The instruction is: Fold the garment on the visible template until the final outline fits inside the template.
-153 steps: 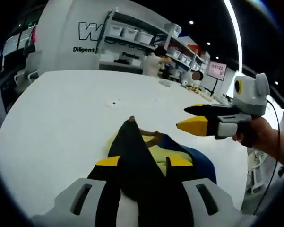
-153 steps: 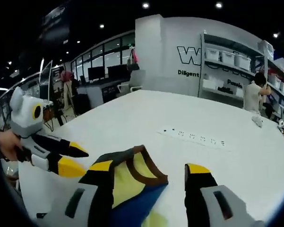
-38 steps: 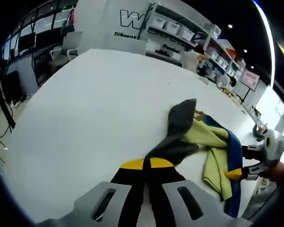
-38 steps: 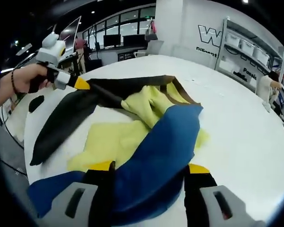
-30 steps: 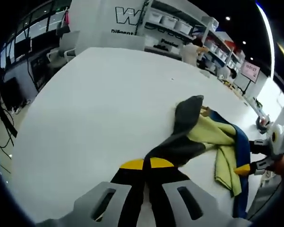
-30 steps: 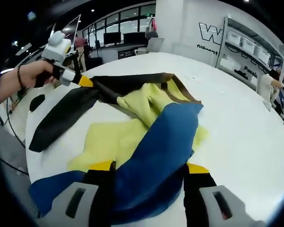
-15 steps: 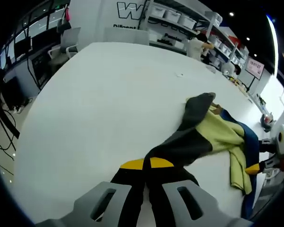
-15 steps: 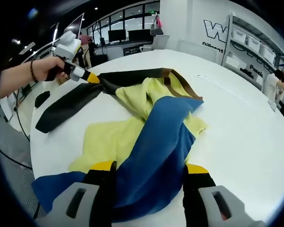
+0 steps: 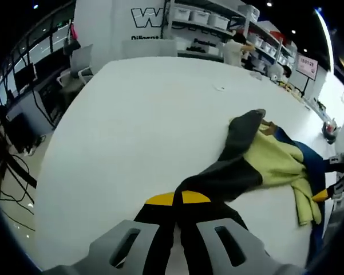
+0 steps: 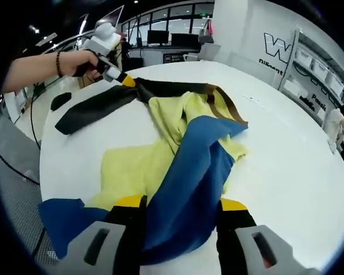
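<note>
The garment lies crumpled on the white table [image 9: 120,120], with a yellow body [image 10: 134,166], a blue sleeve [image 10: 197,166] and a dark sleeve [image 10: 97,103]. My left gripper [image 9: 178,199] is shut on the dark sleeve [image 9: 223,172], which runs off to the yellow part [image 9: 275,160]. In the right gripper view a hand holds that left gripper [image 10: 125,79] at the far left, with the sleeve stretched from it. My right gripper [image 10: 180,203] has its jaws standing apart, and the blue sleeve lies between them. It also shows at the edge of the left gripper view as the right gripper [image 9: 332,189].
A small black object [image 10: 60,101] lies near the table's left edge. The table edge [image 10: 40,172] is close to the garment on that side. Shelves with bins [image 9: 209,20] and a person [image 9: 236,48] are beyond the far side.
My left gripper closed on the dark sleeve and drew it away from the right gripper, stretching it out straight. The garment has spread wider on the table.
</note>
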{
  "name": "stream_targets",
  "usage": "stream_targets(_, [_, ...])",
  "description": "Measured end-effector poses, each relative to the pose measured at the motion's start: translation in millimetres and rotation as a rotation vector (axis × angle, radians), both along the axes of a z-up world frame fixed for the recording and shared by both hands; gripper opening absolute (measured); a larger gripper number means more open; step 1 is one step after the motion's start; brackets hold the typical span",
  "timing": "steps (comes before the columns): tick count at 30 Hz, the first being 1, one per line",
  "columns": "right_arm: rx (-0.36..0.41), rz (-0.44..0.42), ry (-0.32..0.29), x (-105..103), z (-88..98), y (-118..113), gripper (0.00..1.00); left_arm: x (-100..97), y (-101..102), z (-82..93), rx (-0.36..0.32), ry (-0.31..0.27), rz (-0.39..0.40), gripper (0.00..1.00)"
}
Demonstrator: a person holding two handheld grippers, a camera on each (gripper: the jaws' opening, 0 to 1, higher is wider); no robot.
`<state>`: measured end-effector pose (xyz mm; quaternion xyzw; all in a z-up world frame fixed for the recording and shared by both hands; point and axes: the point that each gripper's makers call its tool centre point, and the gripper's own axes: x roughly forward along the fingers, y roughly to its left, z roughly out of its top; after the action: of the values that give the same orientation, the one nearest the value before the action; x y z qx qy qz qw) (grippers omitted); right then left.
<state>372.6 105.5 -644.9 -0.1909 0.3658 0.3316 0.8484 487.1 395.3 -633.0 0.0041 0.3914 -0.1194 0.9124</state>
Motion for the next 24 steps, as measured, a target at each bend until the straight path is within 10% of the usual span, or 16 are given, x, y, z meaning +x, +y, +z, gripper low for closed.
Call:
stream_targets(14, [-0.009, 0.02, 0.032, -18, -1.0, -11, 0.48, 1.5, 8, 4.1, 0.153, -0.039, -0.031, 0.0])
stream_targets(24, [0.015, -0.012, 0.076, -19, -0.2, -17, 0.52, 1.2, 1, 11.8, 0.11, -0.072, -0.027, 0.02])
